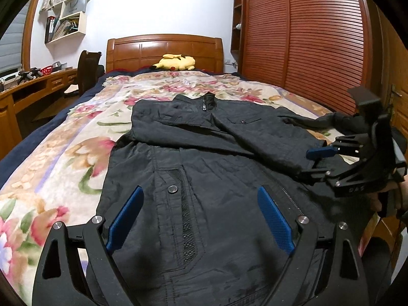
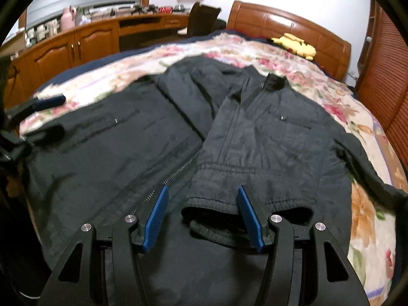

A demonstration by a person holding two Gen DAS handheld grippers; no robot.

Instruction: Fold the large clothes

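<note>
Black, crinkled nylon jacket (image 1: 204, 158) lies flat on the floral bed (image 1: 76, 137), one sleeve folded across. Left gripper (image 1: 199, 219) and right gripper (image 2: 204, 214) hover above, jaws wide, empty.

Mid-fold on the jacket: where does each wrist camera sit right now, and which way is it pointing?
Left wrist: low over the jacket's hem, facing up the bed to the headboard; shows its own open fingers, the right gripper and a bit of hand.
Right wrist: above the folded sleeve cuff, angled toward the headboard and desk; open fingers, left gripper at the edge.
Shared: jacket, floral blanket, yellow plush.
</note>
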